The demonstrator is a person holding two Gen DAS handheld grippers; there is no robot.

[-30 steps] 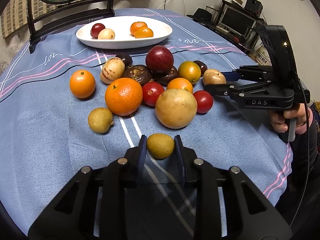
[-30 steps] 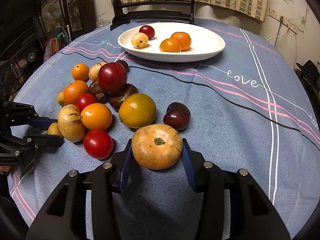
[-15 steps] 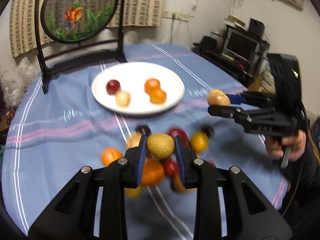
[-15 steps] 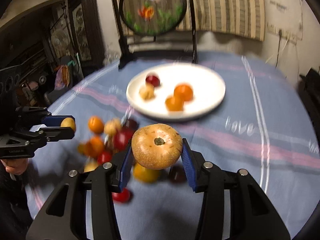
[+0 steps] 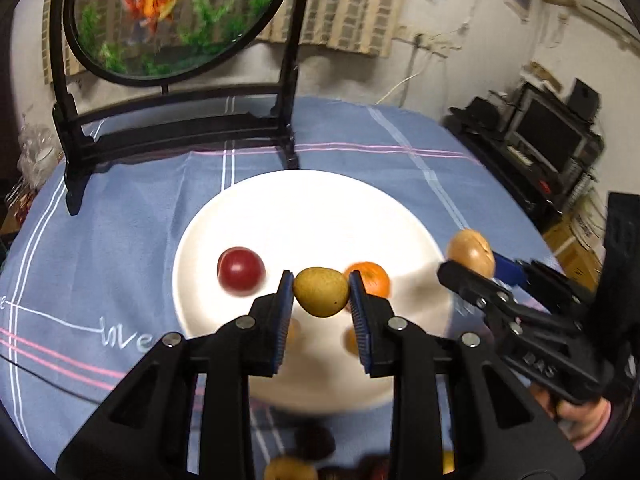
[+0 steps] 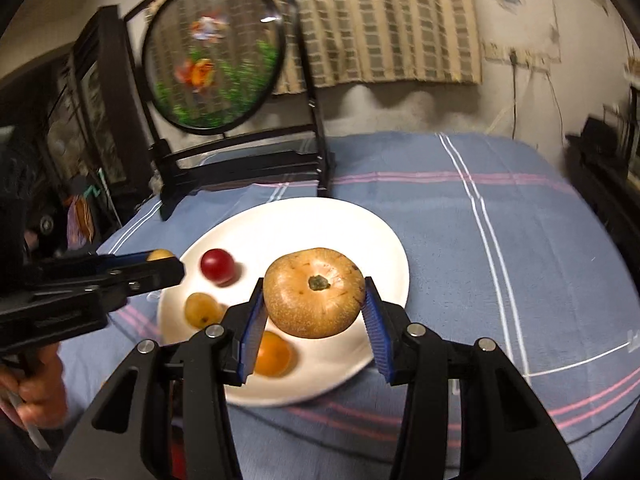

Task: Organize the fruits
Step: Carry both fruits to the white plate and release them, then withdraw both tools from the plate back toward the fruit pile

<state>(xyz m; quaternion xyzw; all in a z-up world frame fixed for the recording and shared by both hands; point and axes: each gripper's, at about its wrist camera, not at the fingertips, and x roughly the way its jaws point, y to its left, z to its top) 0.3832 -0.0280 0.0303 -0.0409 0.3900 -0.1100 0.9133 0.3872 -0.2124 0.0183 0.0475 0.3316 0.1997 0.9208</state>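
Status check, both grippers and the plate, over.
Left gripper shut on small yellow-green fruit. Right gripper shut on big tan fruit. Both above white plate. Nothing blocking.

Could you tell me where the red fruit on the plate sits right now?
The red fruit lies on the white plate's left part in both wrist views, left of the orange fruit.

Small yellow-green fruit [image 5: 321, 291] clamped in left jaws above white plate [image 5: 304, 208]; large tan flattened fruit [image 6: 315, 292] clamped in right jaws over plate's right side.
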